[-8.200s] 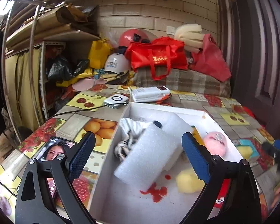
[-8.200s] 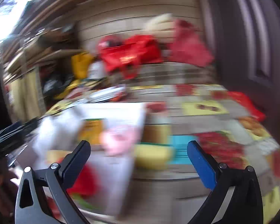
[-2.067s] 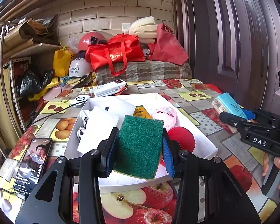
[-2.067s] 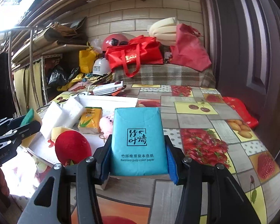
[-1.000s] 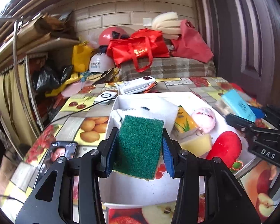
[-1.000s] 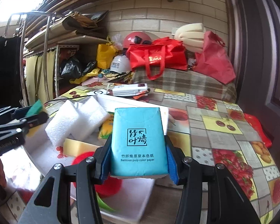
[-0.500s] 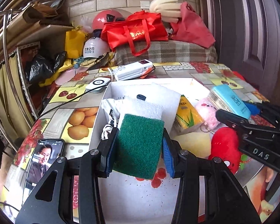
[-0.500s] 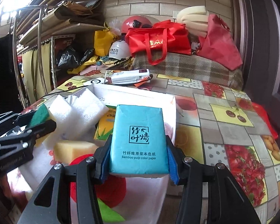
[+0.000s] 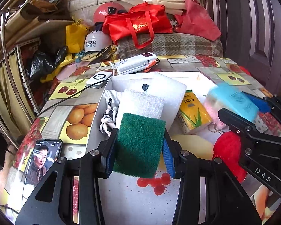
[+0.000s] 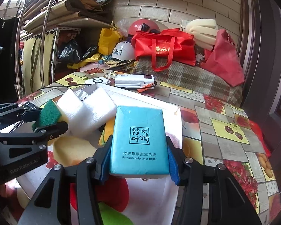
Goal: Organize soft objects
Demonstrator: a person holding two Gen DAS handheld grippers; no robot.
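Observation:
A white box (image 9: pixel 133 78) on the fruit-print table holds white foam blocks (image 9: pixel 142 103), a yellow tissue pack (image 9: pixel 193 112), a pink plush (image 9: pixel 217 112), a red plush (image 9: pixel 228 151) and a yellow sponge (image 9: pixel 189 146). My left gripper (image 9: pixel 140 135) is shut on a green scouring sponge (image 9: pixel 140 150), held over the box's near left part, just before the foam. My right gripper (image 10: pixel 138 146) holds a teal tissue pack (image 10: pixel 139 127) above the box's right side. Its jaws are opening, and the pads still touch the pack's sides. The pack looks blurred in the left wrist view.
A phone (image 9: pixel 43 155) lies on the table left of the box. Behind the box lie a white power bank (image 9: pixel 136 62) and a round charger (image 9: pixel 99 77) with a cable. Red bags (image 10: pixel 164 46), helmets and a shelf crowd the back. A dark door stands at the right.
Both grippers have moved in over the box with their loads. The green sponge now sits lower, close to the foam blocks. The teal pack hangs over the plush toys.

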